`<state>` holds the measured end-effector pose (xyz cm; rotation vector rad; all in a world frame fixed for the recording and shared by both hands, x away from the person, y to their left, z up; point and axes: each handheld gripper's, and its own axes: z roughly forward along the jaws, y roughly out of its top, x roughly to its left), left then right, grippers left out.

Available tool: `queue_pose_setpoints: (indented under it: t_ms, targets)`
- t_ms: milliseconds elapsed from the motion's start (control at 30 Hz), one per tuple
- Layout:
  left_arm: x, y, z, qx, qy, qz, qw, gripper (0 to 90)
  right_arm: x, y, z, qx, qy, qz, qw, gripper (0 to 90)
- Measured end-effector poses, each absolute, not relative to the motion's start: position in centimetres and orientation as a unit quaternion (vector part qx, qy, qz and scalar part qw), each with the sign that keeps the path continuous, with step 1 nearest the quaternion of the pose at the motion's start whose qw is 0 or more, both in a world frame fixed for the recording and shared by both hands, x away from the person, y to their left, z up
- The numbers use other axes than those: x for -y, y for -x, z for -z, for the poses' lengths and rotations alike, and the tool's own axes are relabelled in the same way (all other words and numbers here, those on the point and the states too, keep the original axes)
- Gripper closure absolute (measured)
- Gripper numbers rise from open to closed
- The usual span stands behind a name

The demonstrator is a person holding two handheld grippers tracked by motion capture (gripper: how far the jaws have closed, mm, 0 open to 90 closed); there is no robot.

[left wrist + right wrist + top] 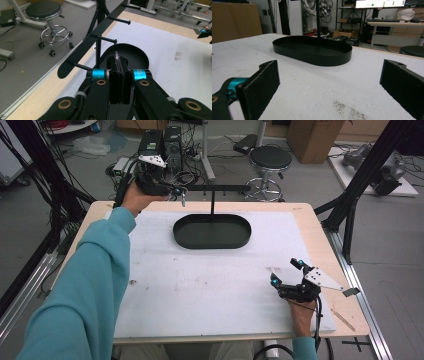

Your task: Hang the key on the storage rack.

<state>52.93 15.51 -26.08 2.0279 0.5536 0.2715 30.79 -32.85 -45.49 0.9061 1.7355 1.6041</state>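
Observation:
A black oval tray (212,244) (317,58) (141,53) lies at the back middle of the white mat (200,290). A thin post rises behind it and carries a black crossbar (220,187) (82,50) with several pegs. My left gripper (178,192) (119,62) is raised at the bar's left end, just short of the nearest peg. Its jaws are shut on a thin shiny piece (116,55) that sticks out past the tips; what it is I cannot tell. My right gripper (286,271) (329,82) rests open on the mat at front right, facing the tray, nothing between its pads.
A round stool (270,157) and a cardboard box (312,137) stand on the floor behind the table. Black frame struts (365,175) rise at the right, cables and electronics (165,145) sit at the back left. A small dark scrap (351,292) lies near the table's right edge.

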Motion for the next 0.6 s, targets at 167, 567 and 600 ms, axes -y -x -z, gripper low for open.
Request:
queue_pose_setpoints:
  t_ms: [167, 567, 600]
  targets:
    - [-15.2, -53.6, 26.8, -0.234, -0.837, -0.111, 0.483, 88.7, 32.9, -30.8, 45.5, -0.654, -0.342, -0.604, 0.301, 2.1]
    - [-15.3, -54.3, 27.7, -0.244, -0.839, -0.109, 0.475, 88.7, 32.9, -30.8, 45.5, -0.654, -0.344, -0.605, 0.297, 2.0]
    - [-15.3, -54.3, 27.7, -0.244, -0.840, -0.111, 0.472, 88.6, 32.9, -30.8, 45.5, -0.654, -0.344, -0.605, 0.298, 2.0]
